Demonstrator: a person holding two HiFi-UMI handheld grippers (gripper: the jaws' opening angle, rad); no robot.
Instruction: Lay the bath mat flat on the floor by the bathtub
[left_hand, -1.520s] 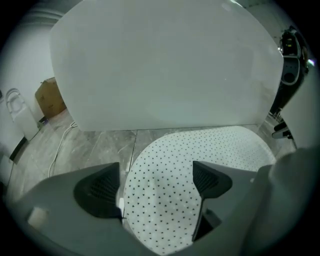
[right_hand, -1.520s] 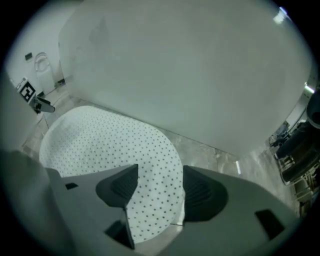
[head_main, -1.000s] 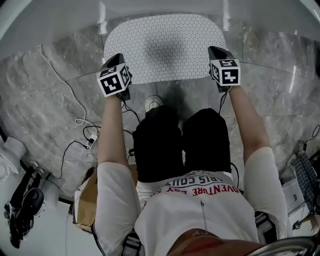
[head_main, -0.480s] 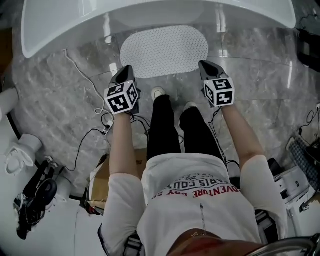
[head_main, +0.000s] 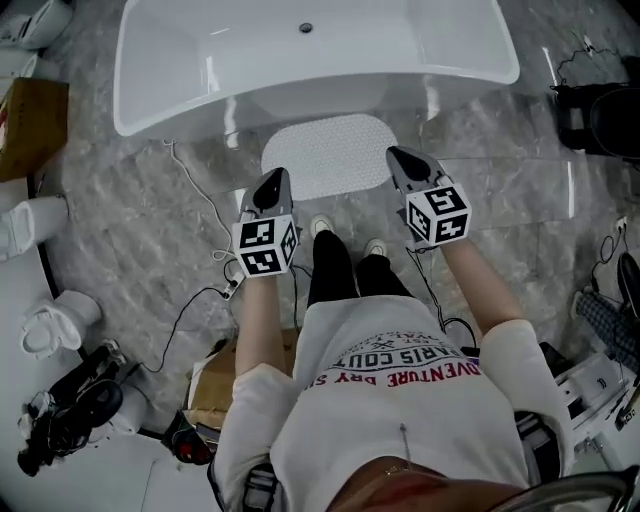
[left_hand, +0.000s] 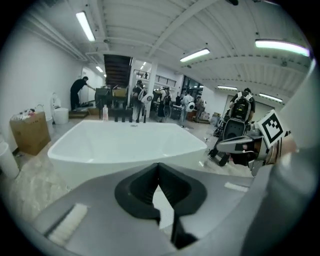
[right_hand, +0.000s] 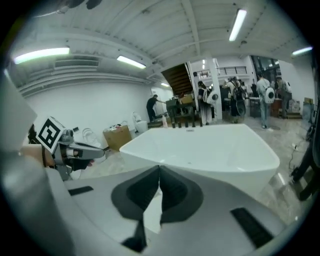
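Note:
The white dotted bath mat lies flat on the marble floor, its far edge against the white bathtub. My left gripper hangs above the floor just off the mat's near left corner, shut and empty. Held off the mat's near right corner, my right gripper is also shut and empty. In the left gripper view the shut left gripper points over the tub. In the right gripper view the right gripper is shut too, with the tub ahead.
The person's shoes stand at the mat's near edge. A white cable snakes over the floor at left. A cardboard box sits far left, black gear far right. People and equipment stand beyond the tub.
Both grippers have risen away from the mat's near corners, and the head view has risen, so the whole tub shows. The mat stays flat on the floor.

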